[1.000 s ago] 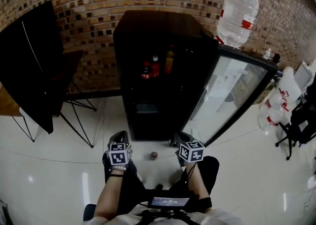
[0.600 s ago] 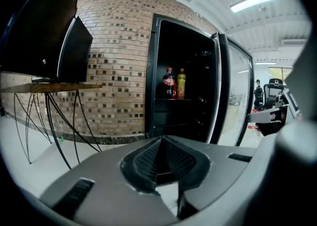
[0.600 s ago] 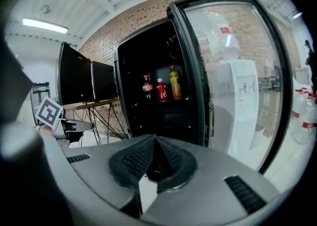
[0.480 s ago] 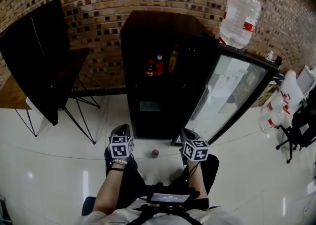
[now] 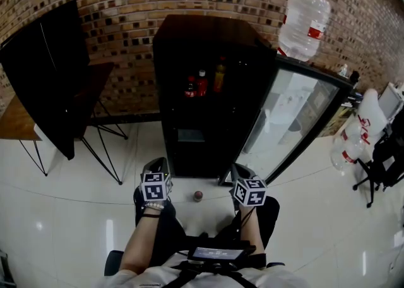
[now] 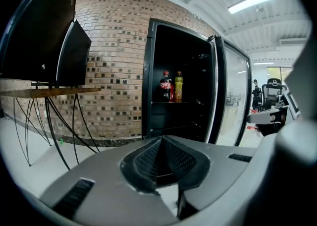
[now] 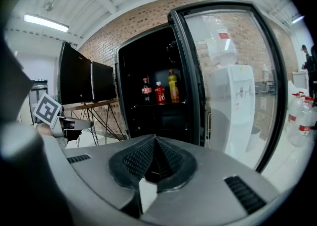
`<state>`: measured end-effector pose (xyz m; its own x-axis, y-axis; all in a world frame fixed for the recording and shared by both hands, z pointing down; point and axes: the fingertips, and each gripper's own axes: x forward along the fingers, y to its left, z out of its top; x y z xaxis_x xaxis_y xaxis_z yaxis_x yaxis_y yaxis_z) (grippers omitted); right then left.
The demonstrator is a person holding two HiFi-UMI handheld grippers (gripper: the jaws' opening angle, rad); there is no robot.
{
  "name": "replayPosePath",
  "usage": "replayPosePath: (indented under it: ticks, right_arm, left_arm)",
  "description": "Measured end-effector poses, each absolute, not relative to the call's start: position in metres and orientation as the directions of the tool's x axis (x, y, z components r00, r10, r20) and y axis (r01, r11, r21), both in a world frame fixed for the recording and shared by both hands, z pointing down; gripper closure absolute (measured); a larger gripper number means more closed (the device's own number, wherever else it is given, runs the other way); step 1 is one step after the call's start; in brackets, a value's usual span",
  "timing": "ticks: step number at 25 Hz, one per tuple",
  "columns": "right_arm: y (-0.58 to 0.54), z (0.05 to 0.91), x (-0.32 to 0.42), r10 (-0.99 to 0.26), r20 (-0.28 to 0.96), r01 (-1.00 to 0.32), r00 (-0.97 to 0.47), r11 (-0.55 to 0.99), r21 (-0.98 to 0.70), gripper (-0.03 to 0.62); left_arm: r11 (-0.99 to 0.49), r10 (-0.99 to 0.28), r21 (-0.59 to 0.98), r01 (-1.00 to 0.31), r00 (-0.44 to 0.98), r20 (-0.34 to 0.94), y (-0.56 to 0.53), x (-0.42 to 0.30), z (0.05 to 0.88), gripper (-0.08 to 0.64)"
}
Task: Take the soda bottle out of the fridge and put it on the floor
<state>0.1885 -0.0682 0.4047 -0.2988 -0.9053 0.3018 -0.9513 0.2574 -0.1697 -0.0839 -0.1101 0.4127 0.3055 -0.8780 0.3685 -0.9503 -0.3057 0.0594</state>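
The black fridge point(image 5: 205, 40) stands open, its glass door point(image 5: 290, 122) swung to the right. On its shelf stand a dark cola bottle point(image 5: 189, 86) point(image 6: 165, 87) point(image 7: 146, 90), a red bottle point(image 5: 202, 83) point(image 7: 159, 92) and an orange-yellow bottle point(image 5: 219, 77) point(image 6: 178, 86) point(image 7: 173, 86). My left gripper point(image 5: 158, 167) point(image 6: 161, 138) and right gripper point(image 5: 238, 172) point(image 7: 154, 138) are held low in front of the fridge, well short of the shelf. Both are shut with nothing between the pads.
A small dark red round thing point(image 5: 198, 196) lies on the white floor between the grippers. Black screens on a wire-legged wooden table point(image 5: 16, 122) stand left. A water dispenser with a big bottle point(image 5: 305, 21), spare water jugs point(image 5: 353, 135) and an office chair point(image 5: 385, 154) are right.
The head view has shifted slightly, so the fridge sits a little further right in it. Both grippers stay shut and low in front of the fridge; nothing was taken hold of.
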Motion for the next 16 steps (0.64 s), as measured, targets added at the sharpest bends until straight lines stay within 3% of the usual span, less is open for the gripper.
replayPosePath:
  ticks: [16]
  right_arm:
    - [-0.0646, 0.4041, 0.1950, -0.907, 0.301, -0.952, -0.296, 0.254, -0.171, 0.577]
  left_arm:
    - [-0.308, -0.882, 0.055, -0.950, 0.306, 0.358, -0.1066, -0.0775, 0.4064, 0.558]
